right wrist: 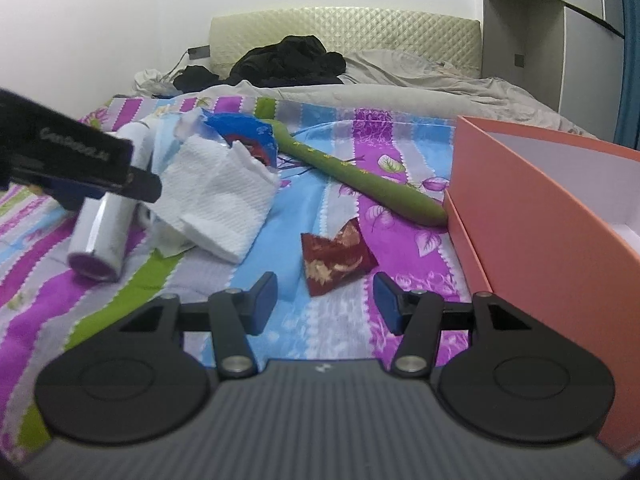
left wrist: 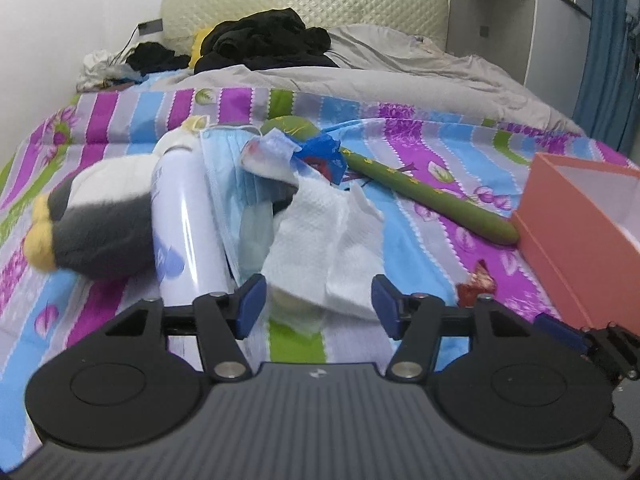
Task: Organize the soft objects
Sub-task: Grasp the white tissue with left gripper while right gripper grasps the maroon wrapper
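Note:
My left gripper (left wrist: pixel 318 306) is open, its jaws either side of a white paper towel (left wrist: pixel 320 236) lying on the striped bedsheet (left wrist: pixel 120 120). A grey, white and yellow plush penguin (left wrist: pixel 92 216), a white spray can (left wrist: pixel 184 220), a blue face mask (left wrist: pixel 228 160) and a blue wrapper (left wrist: pixel 324 154) lie beside it. My right gripper (right wrist: pixel 325 302) is open just before a small dark red pouch (right wrist: pixel 336 258). The paper towel (right wrist: pixel 220 200) and the can (right wrist: pixel 108 216) show at left, under the left gripper's body (right wrist: pixel 72 156).
An open salmon-pink box (right wrist: pixel 540 216) stands at right; it also shows in the left wrist view (left wrist: pixel 576 240). A long green stick-shaped toy (right wrist: pixel 352 172) lies against it. Black clothes (left wrist: pixel 264 40) and a grey duvet (left wrist: pixel 400 72) lie by the headboard.

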The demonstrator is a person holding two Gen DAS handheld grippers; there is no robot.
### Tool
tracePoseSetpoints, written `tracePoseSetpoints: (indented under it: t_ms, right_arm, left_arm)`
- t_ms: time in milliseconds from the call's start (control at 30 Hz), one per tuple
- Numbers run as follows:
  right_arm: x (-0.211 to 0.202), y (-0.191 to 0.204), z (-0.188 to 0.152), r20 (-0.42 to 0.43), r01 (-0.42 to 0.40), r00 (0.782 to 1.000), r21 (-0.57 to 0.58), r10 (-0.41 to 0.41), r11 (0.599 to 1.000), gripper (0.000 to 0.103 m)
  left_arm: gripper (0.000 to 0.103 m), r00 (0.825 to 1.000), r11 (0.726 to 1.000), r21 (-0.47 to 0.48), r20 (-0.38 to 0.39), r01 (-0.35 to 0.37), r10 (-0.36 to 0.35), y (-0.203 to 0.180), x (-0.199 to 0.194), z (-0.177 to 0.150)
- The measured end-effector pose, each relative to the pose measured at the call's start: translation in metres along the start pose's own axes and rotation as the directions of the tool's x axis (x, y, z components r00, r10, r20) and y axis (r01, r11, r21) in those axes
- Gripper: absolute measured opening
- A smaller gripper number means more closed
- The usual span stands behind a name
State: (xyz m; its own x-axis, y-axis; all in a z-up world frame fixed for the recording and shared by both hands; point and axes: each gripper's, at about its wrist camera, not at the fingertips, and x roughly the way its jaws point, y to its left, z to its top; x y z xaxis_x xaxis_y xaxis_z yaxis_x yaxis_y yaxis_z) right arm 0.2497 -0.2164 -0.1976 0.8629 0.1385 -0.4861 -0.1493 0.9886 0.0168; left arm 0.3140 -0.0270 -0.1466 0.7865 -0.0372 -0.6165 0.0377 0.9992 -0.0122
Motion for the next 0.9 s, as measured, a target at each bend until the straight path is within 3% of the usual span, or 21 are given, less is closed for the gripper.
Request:
tracePoseSetpoints:
  t_ms: [400,633,700,800,867,900]
  right_arm:
    - [0.048,-0.004,0.013,-0.051,0.032,0.998,0.005,-0.032,0.999,0.055]
    - [0.061,-0.011,0.014,-0.076,0.013,0.997,0.032,-0.011,0.999,0.055]
    - [0.062,-0.009,0.014,-0.073,0.007,0.997,0.017,-0.006,1.000,0.055]
    - [0.065,-0.005,0.015,-0.073,-0.013,0.997,-0.013,0.012,1.000,0.055]
    - [0.066,-0.003,0.015,-0.072,-0.012,0.997,-0.029,0.010,1.000,0.055]
    - [0.068,-0.003,0.015,-0.076,-0.011,0.997,-0.031,0.009,0.999,0.055]
  left_arm:
    - [0.073,0.997,0.988,0.134,0.000,-0.082,0.083,-0.007,0.067,0.027]
    - [0.073,0.997,0.988,0.143,-0.051,-0.058,0.065,-0.011,0.092,0.027]
    - [0.069,0.996,0.986,0.157,-0.062,-0.047,0.057,-0.013,0.096,0.024]
    - [0.049,0.993,0.979,0.192,-0.081,-0.063,0.080,-0.018,0.103,0.019]
    - [0.031,0.991,0.977,0.203,-0.103,-0.063,0.085,-0.021,0.107,0.016]
    - [0.027,0.990,0.976,0.208,-0.110,-0.064,0.089,-0.022,0.108,0.014]
